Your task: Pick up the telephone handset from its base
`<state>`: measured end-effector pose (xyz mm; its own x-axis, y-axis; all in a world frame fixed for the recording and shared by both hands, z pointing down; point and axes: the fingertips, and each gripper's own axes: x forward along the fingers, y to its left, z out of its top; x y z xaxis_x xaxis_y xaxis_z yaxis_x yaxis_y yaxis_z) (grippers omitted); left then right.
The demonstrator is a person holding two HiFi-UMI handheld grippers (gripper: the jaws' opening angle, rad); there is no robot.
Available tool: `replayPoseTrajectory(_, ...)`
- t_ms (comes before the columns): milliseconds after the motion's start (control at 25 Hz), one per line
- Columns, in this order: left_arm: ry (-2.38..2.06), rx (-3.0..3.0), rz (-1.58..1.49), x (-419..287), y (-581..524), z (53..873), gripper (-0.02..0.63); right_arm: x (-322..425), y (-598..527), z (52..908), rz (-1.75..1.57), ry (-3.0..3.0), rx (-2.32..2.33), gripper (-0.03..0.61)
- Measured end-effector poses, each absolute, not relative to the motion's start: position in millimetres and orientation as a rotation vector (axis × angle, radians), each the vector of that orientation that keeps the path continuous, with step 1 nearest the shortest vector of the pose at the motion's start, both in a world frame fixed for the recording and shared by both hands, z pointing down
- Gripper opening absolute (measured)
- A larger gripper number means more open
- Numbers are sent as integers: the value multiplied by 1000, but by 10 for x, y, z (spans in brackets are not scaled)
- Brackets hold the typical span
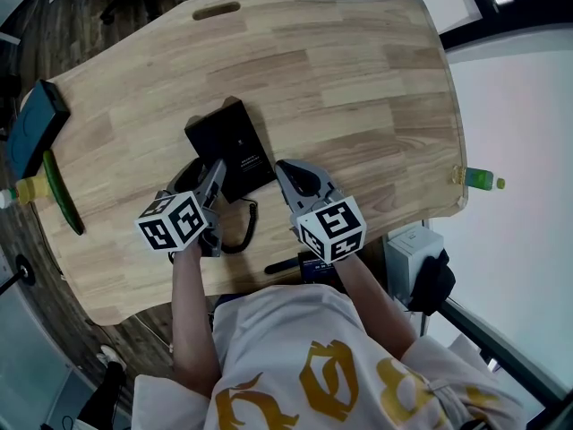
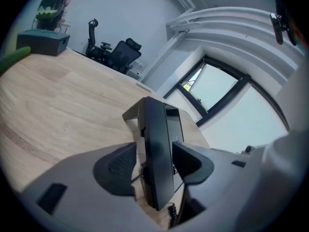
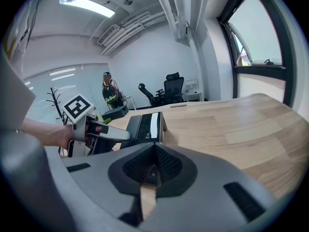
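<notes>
Head view: the handset (image 1: 184, 178) lies on the left side of the base (image 1: 235, 141) beneath the left gripper (image 1: 215, 174), with the right gripper (image 1: 288, 176) farther right; left gripper view: spread jaws straddle it without clamping, its long axis running ahead between them; right gripper view: jaws pressed together, empty.

The tabletop (image 1: 358, 79) is pale wood laid in strips, its grain plain to see, with a smooth, low-sheen finish. The telephone base (image 1: 235, 146) is black plastic, mostly matt, with a glossy panel that catches the light in the right gripper view. The handset (image 2: 157, 153) is smooth black plastic with a soft sheen along its back. The coiled cord (image 1: 243, 231) looks like black rubbery plastic. The left tool (image 1: 218, 170) and right tool (image 3: 153, 170) have matt grey plastic shells; their pads (image 2: 118, 166) are darker and finely ribbed. The marker cubes (image 1: 175, 222) carry flat black-and-white print. The shirt (image 1: 295, 330) is white cloth with gold print.
</notes>
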<state>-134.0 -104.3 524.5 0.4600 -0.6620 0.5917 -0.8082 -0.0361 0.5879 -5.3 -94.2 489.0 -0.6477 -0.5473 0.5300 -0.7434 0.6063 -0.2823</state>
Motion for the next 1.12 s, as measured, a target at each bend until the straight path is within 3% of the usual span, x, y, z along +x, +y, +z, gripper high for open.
replayPoseTrajectory(80,-1250,1755,204,-1319,-1044,5252,217,-33,-939,4890,688,-2441,1035,5)
replayPoseTrajectory(160,-1281,1761,233,-1338,-1059,5243,144,-6,-957,4896,689,-2438,1043,5)
replayPoseTrajectory(520,-1346,1765,345,-1355,-1017,5160,109,63,-997,4893,694,-2434,1065,5)
replayPoseTrajectory(1120,-1248,1762,204,-1372,-1027,5123,84,110,-958,4880,695,-2434,1077,5)
